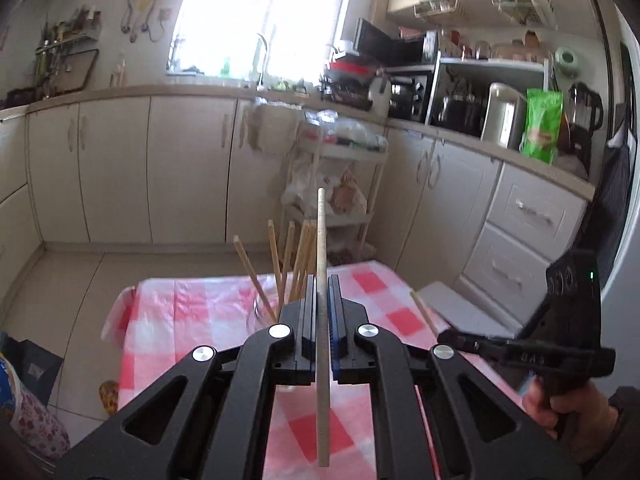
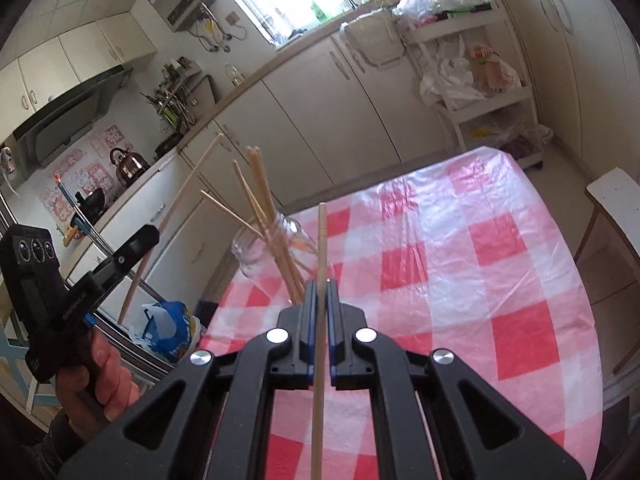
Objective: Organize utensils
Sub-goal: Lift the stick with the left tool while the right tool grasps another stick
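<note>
Left tool (image 1: 322, 300) clamping pale chopstick (image 1: 322, 264), axis upright; right tool (image 2: 320, 300) clamping second chopstick (image 2: 321, 240); you are holding both above checked bench (image 2: 460, 240); glass jar (image 2: 256, 248) of chopsticks standing ahead, nearer left tool

Matt pale wooden chopsticks (image 2: 260, 200) stand in a clear, glossy glass jar (image 2: 256, 252). Shiny, wrinkled plastic checked cloth (image 2: 460, 264) covers the surface. Black matt plastic fingers (image 1: 308, 320).

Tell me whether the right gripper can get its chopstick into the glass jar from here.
Probably yes. The right gripper is shut on a chopstick, and the glass jar stands just ahead, mouth uncovered. The chopsticks already in it splay out, so some threading is needed.
</note>
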Demonstrator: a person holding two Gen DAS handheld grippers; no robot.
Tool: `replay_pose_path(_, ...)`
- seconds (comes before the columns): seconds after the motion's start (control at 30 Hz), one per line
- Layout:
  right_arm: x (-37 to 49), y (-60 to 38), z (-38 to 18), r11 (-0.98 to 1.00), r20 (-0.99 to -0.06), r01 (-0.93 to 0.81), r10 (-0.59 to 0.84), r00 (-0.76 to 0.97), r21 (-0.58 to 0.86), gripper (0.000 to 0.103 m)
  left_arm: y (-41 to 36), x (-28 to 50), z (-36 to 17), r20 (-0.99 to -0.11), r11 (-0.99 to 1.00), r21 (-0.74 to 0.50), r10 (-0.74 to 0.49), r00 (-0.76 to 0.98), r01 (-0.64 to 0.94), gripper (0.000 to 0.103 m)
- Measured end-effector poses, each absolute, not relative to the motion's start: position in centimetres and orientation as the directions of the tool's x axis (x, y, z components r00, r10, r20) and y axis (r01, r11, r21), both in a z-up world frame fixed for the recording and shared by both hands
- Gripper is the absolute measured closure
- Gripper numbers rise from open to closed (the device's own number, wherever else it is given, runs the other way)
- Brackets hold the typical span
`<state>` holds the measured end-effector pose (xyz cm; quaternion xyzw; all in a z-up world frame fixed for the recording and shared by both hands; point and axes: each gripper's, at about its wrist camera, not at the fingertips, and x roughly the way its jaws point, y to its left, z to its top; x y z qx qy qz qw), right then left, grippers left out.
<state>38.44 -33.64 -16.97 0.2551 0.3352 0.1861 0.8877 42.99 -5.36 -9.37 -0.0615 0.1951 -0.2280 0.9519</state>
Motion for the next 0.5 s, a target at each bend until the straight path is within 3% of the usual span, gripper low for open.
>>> replay_pose_path(0.2,39.3,-33.2,-13.3,0.811,-0.378,-0.217,0.467,0.799,0.544,0.097,-5.2,46.1,-6.9,-0.112,0.89,-0.265,-0.411,0.905,0.371,0.098)
replay_pose_path(0.5,42.1,-33.2,-12.5,0.81,-0.297,-0.25,0.453,0.84,0.53,0.097,-6.7,51.9,-9.8,-0.047,0.878,-0.379,-0.335,0.941,0.293,0.098)
